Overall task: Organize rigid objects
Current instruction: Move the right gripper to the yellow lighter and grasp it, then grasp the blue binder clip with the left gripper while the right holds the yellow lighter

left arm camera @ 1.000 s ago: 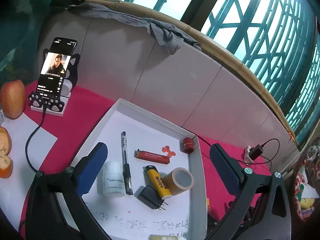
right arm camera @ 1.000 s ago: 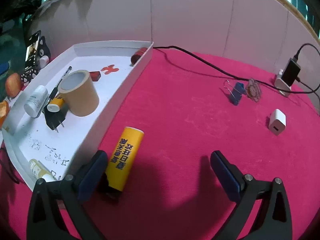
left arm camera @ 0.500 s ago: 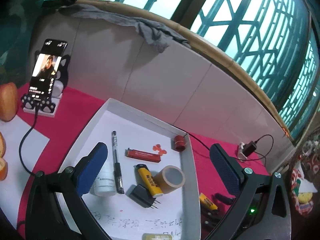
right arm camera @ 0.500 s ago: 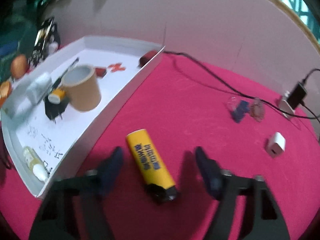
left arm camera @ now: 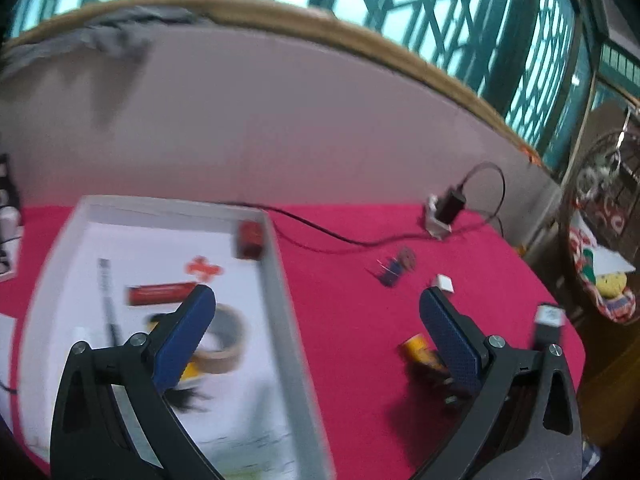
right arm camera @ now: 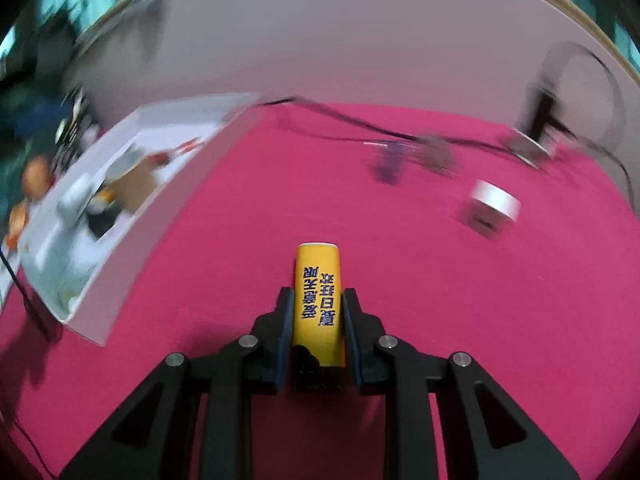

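1. My right gripper (right arm camera: 317, 312) is pinching the yellow lighter (right arm camera: 318, 300) between its two pads, black cap end back toward the wrist and the yellow end pointing forward, over the red cloth (right arm camera: 400, 280).
2. My left gripper (left arm camera: 316, 344) has its fingers spread wide with nothing between them, hanging over the right wall of the white tray (left arm camera: 280, 280).
3. The tray sits toward the left side of the cloth, its far end near the wall. In the left wrist view I can make out a tape roll (left arm camera: 228, 340), a red stick-shaped item (left arm camera: 160, 294), a pen (left arm camera: 108, 300) and a small red cylinder (left arm camera: 250, 236) in its far right corner; the rest is too blurred to name.
4. On the cloth right of the tray lie a blue binder clip (left arm camera: 390, 272) and a white charger cube (left arm camera: 444, 283), well apart from the tray.
5. A black cable (left arm camera: 320, 232) runs along the far edge of the cloth to a plugged-in adapter (left arm camera: 450, 206).
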Motion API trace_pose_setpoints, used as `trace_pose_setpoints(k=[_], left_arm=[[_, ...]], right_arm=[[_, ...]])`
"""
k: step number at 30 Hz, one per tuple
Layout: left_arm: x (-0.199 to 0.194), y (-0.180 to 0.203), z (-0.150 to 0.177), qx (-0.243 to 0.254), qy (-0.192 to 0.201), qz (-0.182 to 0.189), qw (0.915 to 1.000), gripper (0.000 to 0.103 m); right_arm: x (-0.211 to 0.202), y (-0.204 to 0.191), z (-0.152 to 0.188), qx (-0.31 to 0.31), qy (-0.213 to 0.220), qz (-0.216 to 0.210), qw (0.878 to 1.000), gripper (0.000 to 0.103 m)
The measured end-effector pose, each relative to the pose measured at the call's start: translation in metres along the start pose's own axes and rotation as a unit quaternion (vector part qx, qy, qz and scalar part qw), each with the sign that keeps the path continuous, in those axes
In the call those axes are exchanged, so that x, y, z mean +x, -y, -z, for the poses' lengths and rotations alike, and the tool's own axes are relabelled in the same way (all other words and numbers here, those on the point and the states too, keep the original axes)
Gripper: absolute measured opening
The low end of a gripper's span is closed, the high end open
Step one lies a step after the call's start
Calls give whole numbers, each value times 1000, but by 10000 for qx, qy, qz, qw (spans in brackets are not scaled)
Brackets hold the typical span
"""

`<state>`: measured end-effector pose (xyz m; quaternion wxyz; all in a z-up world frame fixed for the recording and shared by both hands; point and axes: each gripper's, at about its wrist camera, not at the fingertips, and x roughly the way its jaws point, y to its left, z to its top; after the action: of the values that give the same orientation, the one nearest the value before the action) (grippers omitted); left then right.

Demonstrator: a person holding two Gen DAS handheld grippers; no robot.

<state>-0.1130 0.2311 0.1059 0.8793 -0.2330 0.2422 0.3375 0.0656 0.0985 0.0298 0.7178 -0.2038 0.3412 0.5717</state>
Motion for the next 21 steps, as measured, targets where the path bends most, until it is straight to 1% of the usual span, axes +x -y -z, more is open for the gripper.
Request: trace_pose_setpoints(k=[3, 5, 7, 8, 11, 14, 16, 17, 19, 21], left_arm=[[42, 32, -5, 136, -378, 81, 9992, 103], [69, 55, -3, 382, -584, -12, 9976, 103], [97, 79, 2, 707, -750, -112, 9946, 102], [113, 91, 5, 871, -823, -237, 9925, 102], [142, 107, 9, 918, -870, -374, 9913, 100], [164, 114, 8, 867, -925, -521, 9906, 92], [177, 116, 8, 841, -1005, -614, 9895, 77], [184, 117, 9, 836, -1068, -685, 9884, 76], [190, 116, 9, 808, -1044, -833, 9877, 72], [197, 115, 9, 756, -1060, -907, 9873, 70]], right_arm=[[-23, 51, 6, 765, 280, 45, 9967, 23], [-34, 71, 9, 1069, 428, 5, 9934, 23], [-45, 85, 13, 1261, 572, -37, 9904, 23], [-49, 88, 15, 1313, 636, -53, 9893, 23], [-56, 95, 15, 1391, 764, -169, 9872, 23], [-59, 98, 14, 1468, 875, -300, 9848, 23], [-63, 100, 16, 1531, 932, -361, 9832, 23], [-61, 100, 17, 1553, 950, -386, 9825, 23], [-62, 103, 18, 1602, 978, -426, 9813, 23], [-60, 105, 17, 1641, 983, -446, 9805, 23]])
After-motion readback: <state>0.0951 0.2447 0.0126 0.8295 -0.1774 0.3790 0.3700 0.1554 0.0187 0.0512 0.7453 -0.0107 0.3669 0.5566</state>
